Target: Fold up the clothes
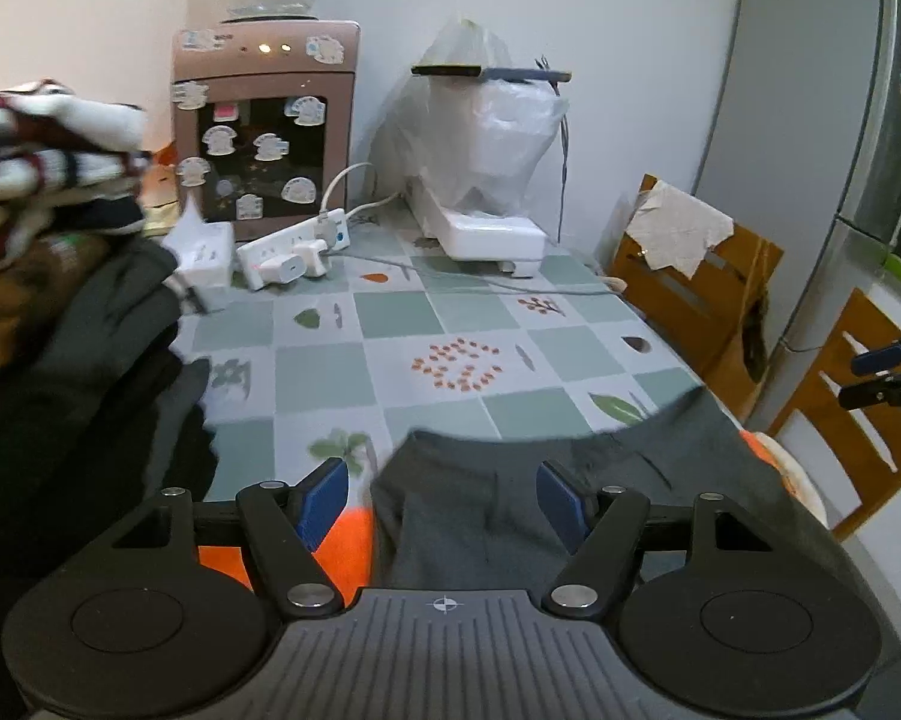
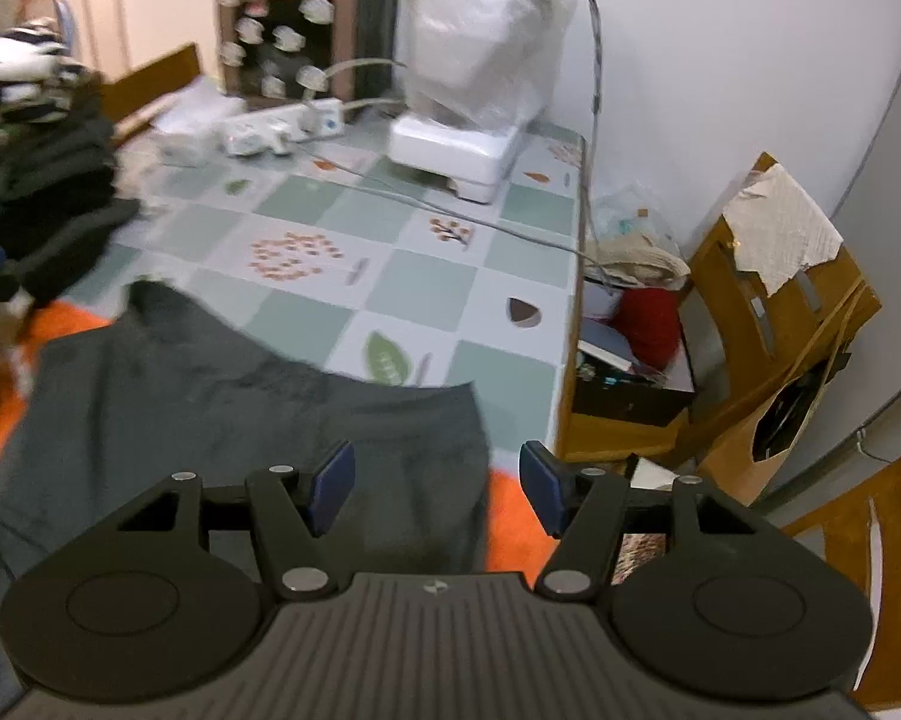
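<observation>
Hovering released, both hand-held grippers (image 1: 444, 501) (image 2: 437, 489) – grey garment (image 2: 240, 396) below, clothes pile (image 1: 60, 276) left

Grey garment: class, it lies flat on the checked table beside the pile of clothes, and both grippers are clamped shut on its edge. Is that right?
Not quite. The grey garment does lie there, but both wrist views show the left gripper and right gripper open, gripping nothing.

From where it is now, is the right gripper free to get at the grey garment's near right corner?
Probably yes. The right gripper is open with nothing between its fingers, and the grey garment lies flat just below it with nothing on top of that corner.
</observation>
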A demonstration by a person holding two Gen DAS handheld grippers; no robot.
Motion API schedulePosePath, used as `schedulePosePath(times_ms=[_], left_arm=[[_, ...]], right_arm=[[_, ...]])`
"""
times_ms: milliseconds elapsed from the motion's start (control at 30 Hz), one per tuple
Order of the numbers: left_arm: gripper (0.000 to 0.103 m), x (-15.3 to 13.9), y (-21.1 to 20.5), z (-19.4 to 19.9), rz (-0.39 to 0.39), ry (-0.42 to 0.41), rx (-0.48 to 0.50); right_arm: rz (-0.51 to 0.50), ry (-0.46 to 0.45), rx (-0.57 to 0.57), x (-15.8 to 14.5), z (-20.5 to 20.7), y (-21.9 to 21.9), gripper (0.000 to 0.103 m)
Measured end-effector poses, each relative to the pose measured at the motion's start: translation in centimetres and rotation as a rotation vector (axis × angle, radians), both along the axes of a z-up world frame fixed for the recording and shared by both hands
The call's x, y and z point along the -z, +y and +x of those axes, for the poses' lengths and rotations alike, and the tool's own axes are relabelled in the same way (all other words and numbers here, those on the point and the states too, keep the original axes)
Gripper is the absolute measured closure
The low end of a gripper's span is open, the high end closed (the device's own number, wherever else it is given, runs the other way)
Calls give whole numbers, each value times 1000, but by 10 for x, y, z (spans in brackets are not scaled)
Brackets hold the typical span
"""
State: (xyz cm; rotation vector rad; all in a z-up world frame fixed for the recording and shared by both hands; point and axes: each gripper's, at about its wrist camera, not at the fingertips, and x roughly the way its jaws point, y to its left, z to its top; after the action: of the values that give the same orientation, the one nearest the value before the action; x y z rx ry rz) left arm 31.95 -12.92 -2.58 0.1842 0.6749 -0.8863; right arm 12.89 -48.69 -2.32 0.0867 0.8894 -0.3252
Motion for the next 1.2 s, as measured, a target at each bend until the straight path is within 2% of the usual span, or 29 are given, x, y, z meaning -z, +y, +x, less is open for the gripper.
schedulePosePath(times_ms=[167, 400, 800, 900, 1100, 1200], left_arm=[[31, -11, 53, -56, -20, 19, -53], [31, -6, 121, -128, -39, 55, -157], [31, 31, 222, -251, 6, 127, -273], [31, 43, 240, -274, 11, 159, -274], [33, 77, 265, -301, 39, 239, -201], [40, 93, 269, -304, 48, 284, -143]], right_arm=[[22, -36, -29, -18, -57, 35, 36], [52, -63, -73, -20, -129, 84, 35], [91, -98, -171, -10, -222, 176, 33], [93, -106, -187, -4, -239, 201, 33], [129, -97, -174, 16, -264, 249, 33], [167, -75, -130, 28, -273, 274, 33]])
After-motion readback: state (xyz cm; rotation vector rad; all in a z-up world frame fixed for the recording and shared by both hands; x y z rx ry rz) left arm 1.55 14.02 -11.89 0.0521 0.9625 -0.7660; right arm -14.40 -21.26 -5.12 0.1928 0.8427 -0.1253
